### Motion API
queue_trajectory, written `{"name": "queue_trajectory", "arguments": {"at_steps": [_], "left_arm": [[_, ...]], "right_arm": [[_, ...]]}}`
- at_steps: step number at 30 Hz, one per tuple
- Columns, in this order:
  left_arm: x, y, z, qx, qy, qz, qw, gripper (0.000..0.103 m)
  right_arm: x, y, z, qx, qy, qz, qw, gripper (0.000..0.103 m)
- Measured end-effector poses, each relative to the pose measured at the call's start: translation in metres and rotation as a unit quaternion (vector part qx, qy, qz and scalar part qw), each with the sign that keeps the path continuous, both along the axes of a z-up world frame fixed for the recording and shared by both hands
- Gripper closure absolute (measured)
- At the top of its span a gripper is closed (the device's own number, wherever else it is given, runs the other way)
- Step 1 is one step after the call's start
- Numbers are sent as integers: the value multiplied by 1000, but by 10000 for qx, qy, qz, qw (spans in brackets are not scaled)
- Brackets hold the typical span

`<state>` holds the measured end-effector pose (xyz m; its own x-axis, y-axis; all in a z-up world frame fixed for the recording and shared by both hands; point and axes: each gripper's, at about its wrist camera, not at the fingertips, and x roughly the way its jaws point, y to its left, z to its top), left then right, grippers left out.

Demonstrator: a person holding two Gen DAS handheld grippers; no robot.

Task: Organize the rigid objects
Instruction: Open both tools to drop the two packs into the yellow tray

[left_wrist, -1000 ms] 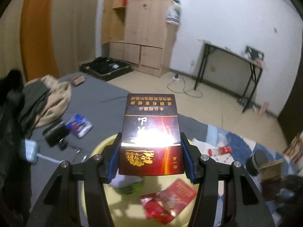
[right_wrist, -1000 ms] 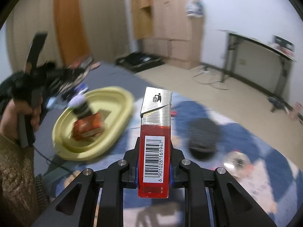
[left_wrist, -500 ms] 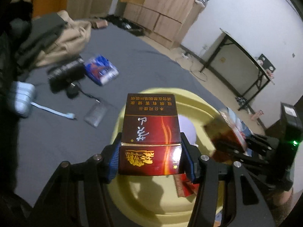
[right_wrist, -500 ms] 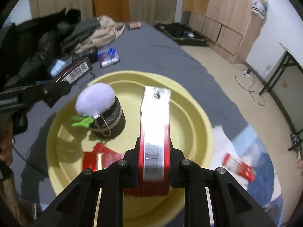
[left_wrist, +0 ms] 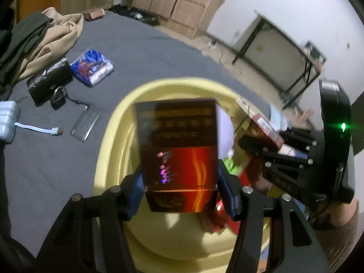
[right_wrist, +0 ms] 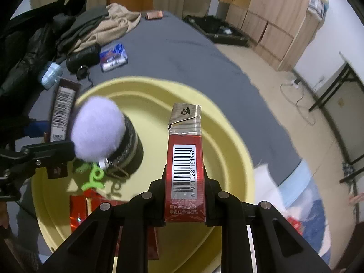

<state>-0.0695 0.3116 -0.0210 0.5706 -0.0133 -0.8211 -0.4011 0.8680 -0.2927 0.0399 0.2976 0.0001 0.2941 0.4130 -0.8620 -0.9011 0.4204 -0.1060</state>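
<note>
Dark red box (left_wrist: 179, 157): glossy card with a reflective, iridescent print on its face. Red pack (right_wrist: 185, 166): smooth glossy card; upper section finely ribbed silver foil – the barcode label is matt white. Yellow basin (right_wrist: 227, 136): smooth plastic with a soft sheen. Pompom (right_wrist: 97, 128): fluffy pale fibre, seated on a ribbed knit band (right_wrist: 129, 145). Green clip (right_wrist: 93, 178): smooth plastic. Bedsheet (left_wrist: 145, 52): matt grey cloth. Beige garment (left_wrist: 56, 36): soft, creased fabric. Blue packet (left_wrist: 92, 67): shiny film wrapper. Gripper arms (right_wrist: 229, 229): matt black plastic with bright metal pins – inner pads (left_wrist: 227, 193) blue. Wardrobe (right_wrist: 273, 20): matt wood-grain board
</note>
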Motion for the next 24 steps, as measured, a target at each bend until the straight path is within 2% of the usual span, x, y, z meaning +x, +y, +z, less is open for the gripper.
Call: {"name": "queue_trajectory", "arguments": {"at_steps": [3, 5, 6, 8, 9, 12, 13, 16, 17, 18, 21, 24], "left_arm": [[3, -4, -3, 161, 159, -16, 9997, 21], [2, -3, 0, 168, 132, 72, 9997, 18], [0, -2, 4, 159, 35, 131, 9998, 14], [-4, 0, 12, 123, -114, 251, 9995, 6], [-7, 0, 17, 98, -228, 320, 9992, 0], [-9, -4, 31, 54, -562, 363, 9977, 0], [-6, -10, 36, 45, -653, 258, 9975, 0], [9, -35, 47, 202, -731, -123, 9970, 0], [17, -47, 50, 259, -751, -279, 9965, 0], [25, -57, 51, 294, -743, -407, 9960, 0], [54, -94, 54, 464, -697, -741, 9937, 0], [85, -129, 49, 330, -728, -944, 9923, 0]], "right_arm": [[1, 3, -6, -29, -2, -31, 10000, 82], [2, 2, -3, 52, -1, -63, 10000, 82], [3, 3, -1, 102, 39, -75, 9999, 78], [2, -4, 3, 188, 41, -107, 9998, 60], [1, -9, 7, 253, 31, -153, 9996, 47], [-7, -33, 24, 549, 82, -250, 9981, 37], [-10, -48, 34, 652, 38, -365, 9972, 28], [-20, -104, 66, 881, -339, -839, 9920, 7], [-23, -121, 74, 951, -464, -1012, 9892, 5], [-28, -149, 86, 1054, -650, -1314, 9836, 0], [-47, -236, 107, 1341, -1062, -2229, 9597, 0], [-65, -329, 106, 1769, -1210, -3231, 9218, 0]]}}
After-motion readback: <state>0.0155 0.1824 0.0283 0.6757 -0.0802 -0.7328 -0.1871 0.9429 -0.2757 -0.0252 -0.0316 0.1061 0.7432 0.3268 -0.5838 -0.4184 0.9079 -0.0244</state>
